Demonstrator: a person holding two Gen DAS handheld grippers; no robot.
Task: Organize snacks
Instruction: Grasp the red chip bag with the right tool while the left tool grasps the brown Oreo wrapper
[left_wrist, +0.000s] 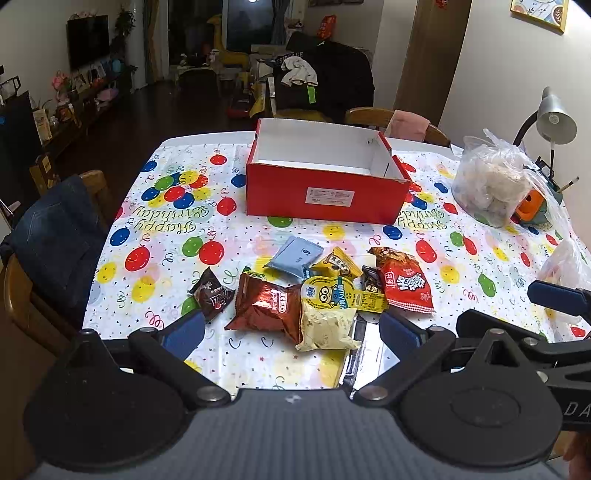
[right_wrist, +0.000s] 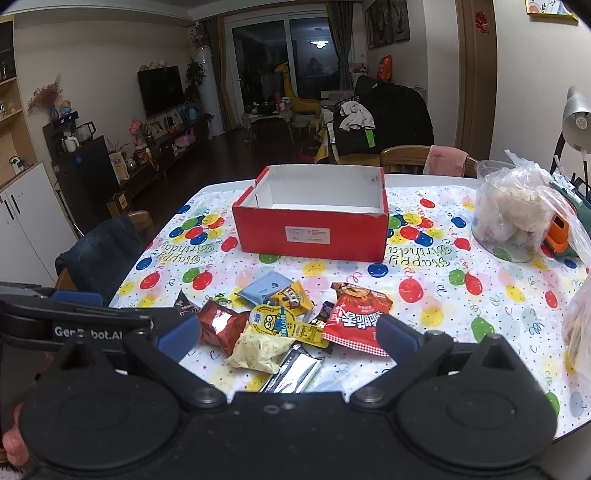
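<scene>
Snacks sit piled on the near bench, red box far behind. Both my grippers' fingers hang released, grasping nothing. Grabbing overlapped bags could drag neighbours off.

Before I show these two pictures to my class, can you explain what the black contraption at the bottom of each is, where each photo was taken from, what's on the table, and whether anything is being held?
There is no robot here. A person holds a two-finger grasping tool in each hand, and each tool carries a wide-angle camera looking forward along its fingers. One picture comes from the left tool, the other from the right tool. The black shapes with blue pads are those fingers. Both tools are open and hold nothing.

On the balloon-print tablecloth stands an open red box; what shows of its inside is bare. In front of it lies a loose pile of snack packets. To the right sit a clear bag of pale items and a desk lamp.

Presumably the snacks are meant for the box.
</scene>
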